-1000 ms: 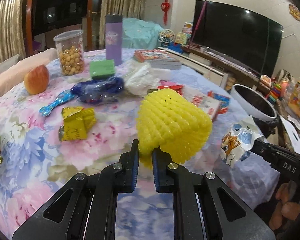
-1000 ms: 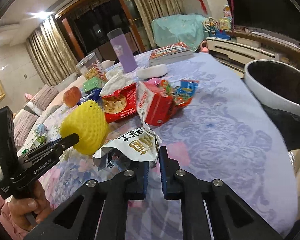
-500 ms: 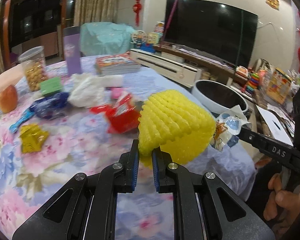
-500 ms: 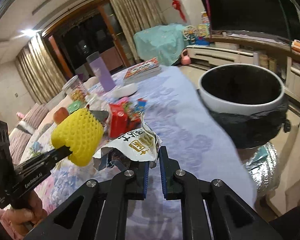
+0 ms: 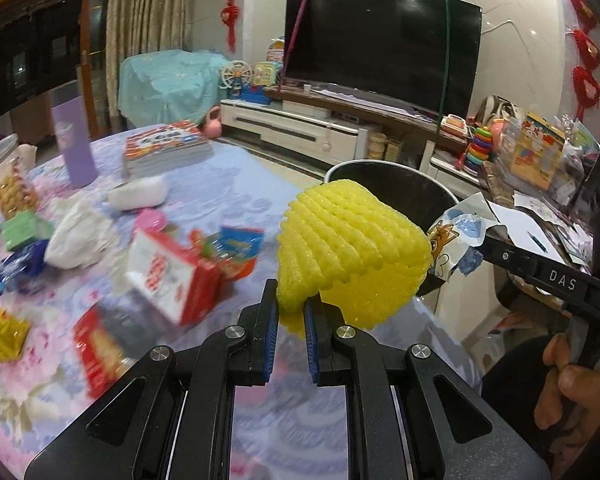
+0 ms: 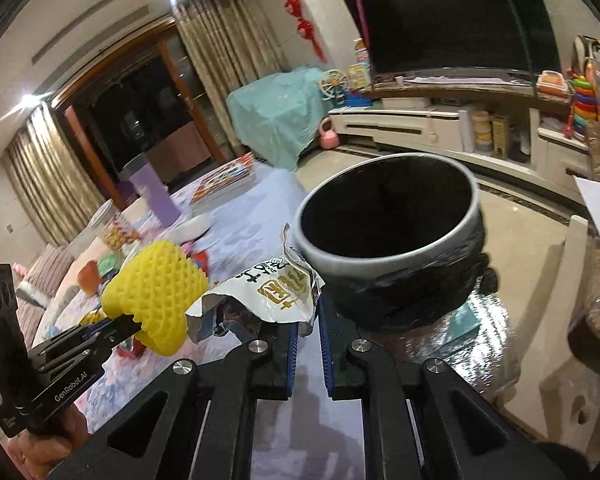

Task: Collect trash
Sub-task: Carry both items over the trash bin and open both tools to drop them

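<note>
My left gripper (image 5: 291, 312) is shut on a yellow foam fruit net (image 5: 352, 248) and holds it in the air beyond the table's right edge; it also shows in the right wrist view (image 6: 156, 292). My right gripper (image 6: 308, 320) is shut on a crumpled silver snack wrapper (image 6: 268, 292), also seen in the left wrist view (image 5: 456, 236). A round black-lined trash bin (image 6: 388, 240) with a grey rim stands just ahead of both grippers; its rim shows behind the net in the left view (image 5: 400, 172).
On the floral tablecloth (image 5: 228, 196) lie a red snack box (image 5: 172, 276), red wrappers (image 5: 96, 348), a white bag (image 5: 76, 236), a yellow wrapper (image 5: 4, 336), books (image 5: 164, 152), a purple cup (image 5: 74, 136) and a snack jar (image 5: 4, 184). A TV stand (image 5: 300, 128) lies beyond.
Both grippers have swung right, away from the table middle toward the bin, each still holding its piece of trash. The bin is now much closer and larger in the right view.
</note>
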Demonstrator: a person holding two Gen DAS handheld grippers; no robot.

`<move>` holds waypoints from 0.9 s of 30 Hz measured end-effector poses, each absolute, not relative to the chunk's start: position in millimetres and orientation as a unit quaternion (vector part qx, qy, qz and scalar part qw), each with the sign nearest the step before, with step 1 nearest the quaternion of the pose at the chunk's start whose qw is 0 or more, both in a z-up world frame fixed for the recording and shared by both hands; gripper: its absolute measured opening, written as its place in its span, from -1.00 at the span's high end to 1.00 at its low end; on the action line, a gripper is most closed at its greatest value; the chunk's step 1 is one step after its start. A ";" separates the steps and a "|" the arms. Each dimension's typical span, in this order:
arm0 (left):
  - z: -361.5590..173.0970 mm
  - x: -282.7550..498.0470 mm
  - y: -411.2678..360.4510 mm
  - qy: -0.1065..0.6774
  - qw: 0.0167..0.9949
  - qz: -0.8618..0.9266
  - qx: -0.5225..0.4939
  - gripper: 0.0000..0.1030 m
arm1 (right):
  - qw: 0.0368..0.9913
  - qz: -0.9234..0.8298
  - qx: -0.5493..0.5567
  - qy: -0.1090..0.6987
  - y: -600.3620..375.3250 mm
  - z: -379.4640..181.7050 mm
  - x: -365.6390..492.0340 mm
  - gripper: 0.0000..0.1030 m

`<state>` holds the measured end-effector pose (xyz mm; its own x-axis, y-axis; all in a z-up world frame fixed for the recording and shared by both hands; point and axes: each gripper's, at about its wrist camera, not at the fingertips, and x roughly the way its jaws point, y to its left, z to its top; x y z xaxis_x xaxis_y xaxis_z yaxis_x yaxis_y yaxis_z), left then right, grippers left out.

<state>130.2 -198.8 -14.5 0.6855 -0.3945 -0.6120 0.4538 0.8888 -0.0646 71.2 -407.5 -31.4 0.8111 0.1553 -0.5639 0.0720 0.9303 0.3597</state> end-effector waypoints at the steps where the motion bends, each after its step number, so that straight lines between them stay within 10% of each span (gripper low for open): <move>1: -14.2 132.4 -205.1 0.322 0.916 -0.234 0.049 0.79 | 0.934 0.017 0.186 0.306 -413.6 -30.3 72.9 0.81; 27: -9.4 208.7 -318.9 0.340 0.898 -0.261 0.102 0.78 | 0.920 -0.020 0.197 0.339 -499.0 -28.4 143.6 0.81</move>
